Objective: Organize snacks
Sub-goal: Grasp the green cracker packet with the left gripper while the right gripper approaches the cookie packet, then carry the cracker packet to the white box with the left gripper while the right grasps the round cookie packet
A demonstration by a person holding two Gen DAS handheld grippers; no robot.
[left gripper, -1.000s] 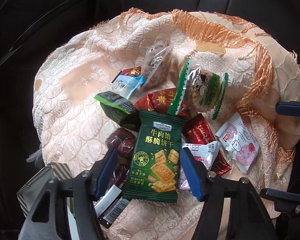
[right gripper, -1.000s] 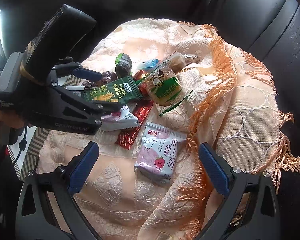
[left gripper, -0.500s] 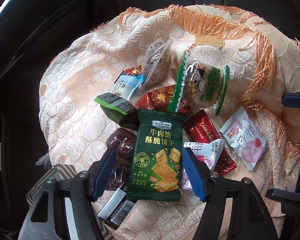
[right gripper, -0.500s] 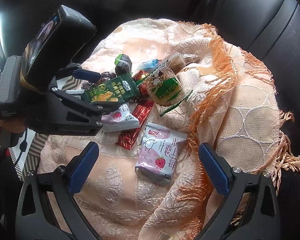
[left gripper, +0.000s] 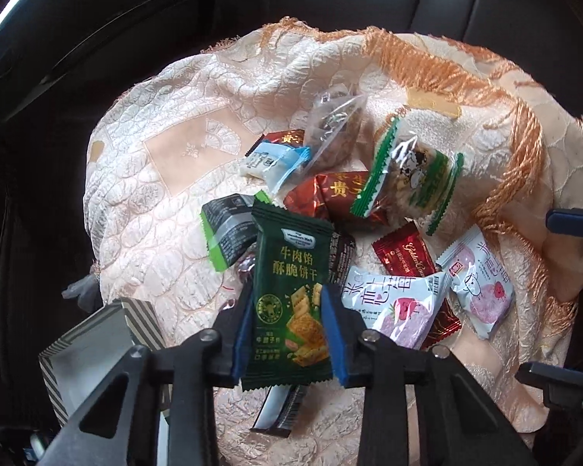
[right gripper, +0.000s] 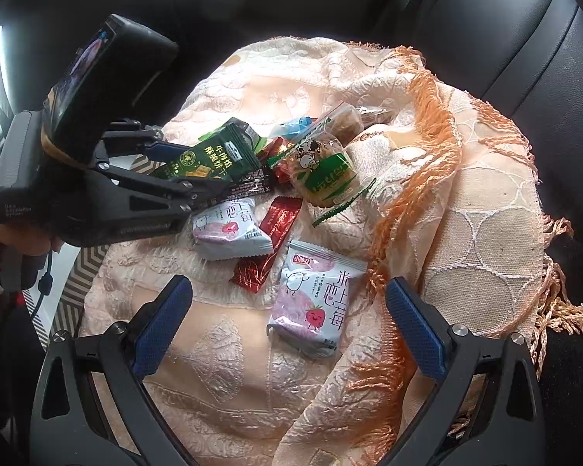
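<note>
A pile of wrapped snacks lies on a peach fringed cloth (left gripper: 167, 202) spread over a car seat. My left gripper (left gripper: 287, 334) is shut on a dark green cracker packet (left gripper: 291, 272) and holds its lower part, lifted above the pile; the same packet shows in the right wrist view (right gripper: 213, 155), with the left gripper (right gripper: 198, 178) on it. My right gripper (right gripper: 287, 326) is open and empty, its fingers on either side of a white and pink strawberry packet (right gripper: 315, 303) that lies on the cloth.
Other snacks in the pile: a green-edged clear bun packet (left gripper: 412, 178), red foil packets (left gripper: 330, 194), a second strawberry packet (left gripper: 400, 303), a light blue packet (left gripper: 272, 159). A striped box (left gripper: 97, 345) stands at the cloth's left edge. Black seat backs surround it.
My left gripper has closed on the green cracker packet and lifted it off the pile. The right gripper has stayed open over the strawberry packet.
</note>
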